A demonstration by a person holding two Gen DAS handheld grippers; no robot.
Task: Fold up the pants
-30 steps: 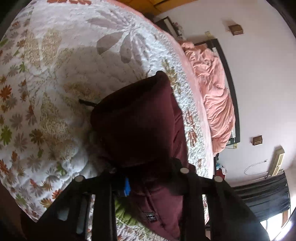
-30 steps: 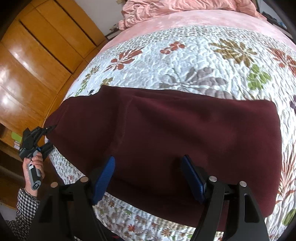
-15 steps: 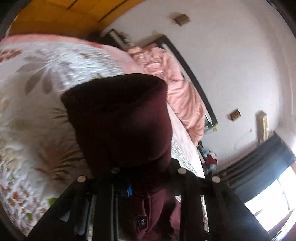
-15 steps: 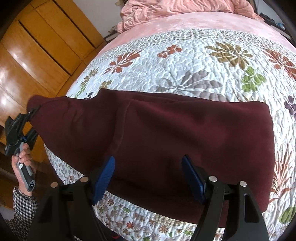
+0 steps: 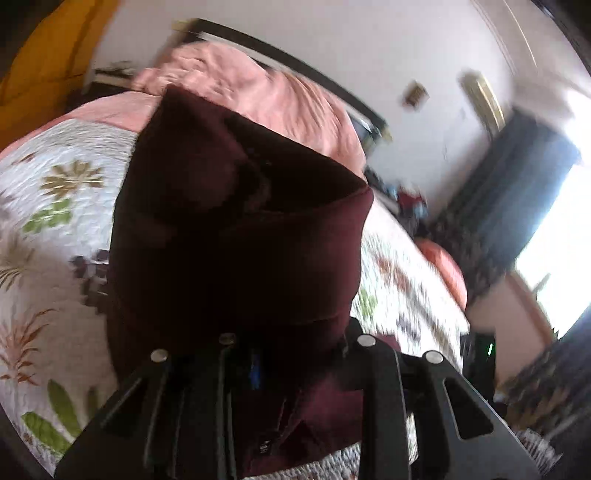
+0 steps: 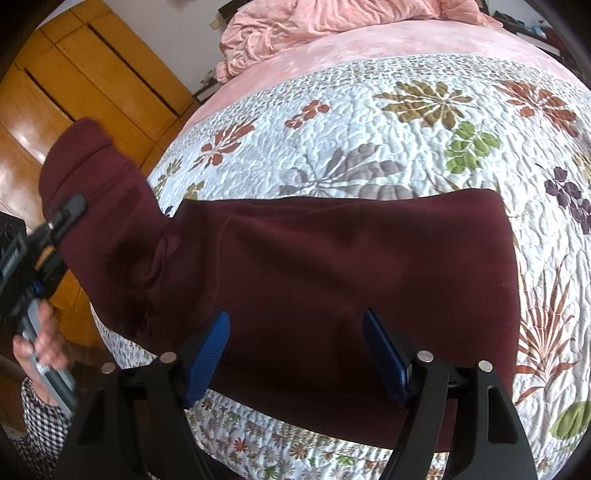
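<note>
**One end of the maroon pants is hanging in the air over the bed**

The dark maroon fleece pants [image 6: 351, 280] are lying across the near edge of the bed, on the white quilted bedspread with printed leaves and flowers [image 6: 388, 122]. Most of the cloth is resting flat on the bedspread. The left end is lifted up and is hanging clear of the bed, in front of the yellow wooden wardrobe [image 6: 92, 74].

The left tool [image 6: 64, 216] is gripping this raised end. Its jaws are opening slightly at this moment, but the cloth is between them and they are pinching it. In the left wrist view the maroon fabric is draping over the tool [image 5: 258, 354] and is filling the middle of the picture, so the fingertips are hidden there. The picture is blurred. The person's left hand [image 6: 40, 343], coming out of a black-and-white checked sleeve [image 6: 37, 432], is holding the handle of this tool.

The right tool [image 6: 295, 354] is hovering over the near side of the pants, with its blue ribbed pads [image 6: 210, 350] standing wide apart. Nothing is clamped between them; whether they are touching the cloth below, I cannot tell.

A crumpled pink blanket [image 6: 325, 22] is lying at the far end of the bed.
</note>
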